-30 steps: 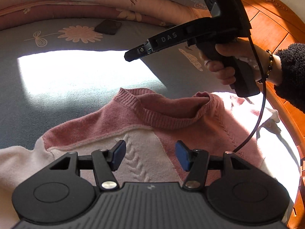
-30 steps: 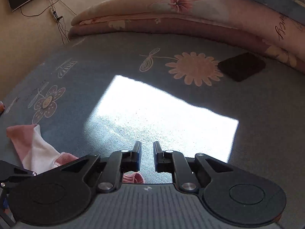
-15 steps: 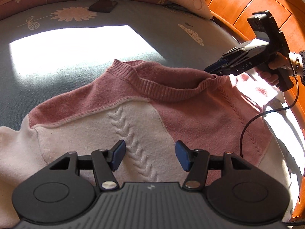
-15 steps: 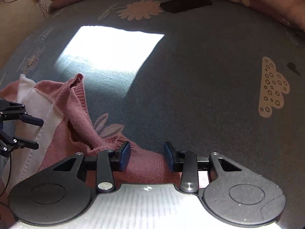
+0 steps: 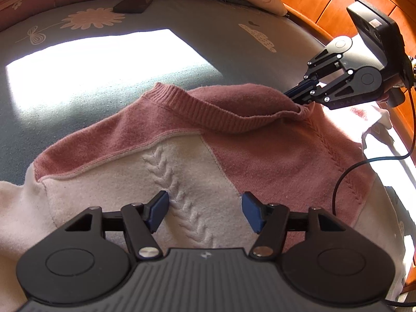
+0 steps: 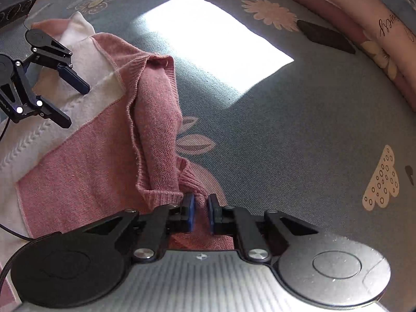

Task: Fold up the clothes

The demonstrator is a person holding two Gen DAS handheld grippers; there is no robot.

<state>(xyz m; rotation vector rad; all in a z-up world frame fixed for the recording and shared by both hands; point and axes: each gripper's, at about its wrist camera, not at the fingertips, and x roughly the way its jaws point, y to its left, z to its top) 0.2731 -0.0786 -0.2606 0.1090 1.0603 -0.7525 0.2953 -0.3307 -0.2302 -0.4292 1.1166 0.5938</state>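
Ribbed pink collar [image 6: 166,195] between closing right gripper [image 6: 200,212] pads.

sweater on the bed, a gripper at each side

the sweater [image 5: 260,156] lies spread on the bed sheet [image 5: 130,91], collar [image 5: 221,115] toward the rolled quilt [image 6: 364,26] along the far edge. the left gripper [image 5: 205,212] hangs over the sweater's front panel, jaws opening, apart from the knit. the right gripper [image 6: 200,212] is at the collar's right end, jaws closing with the collar edge between them. a phone [image 5: 133,4] lies on the sheet near the quilt, well beyond the sweater.
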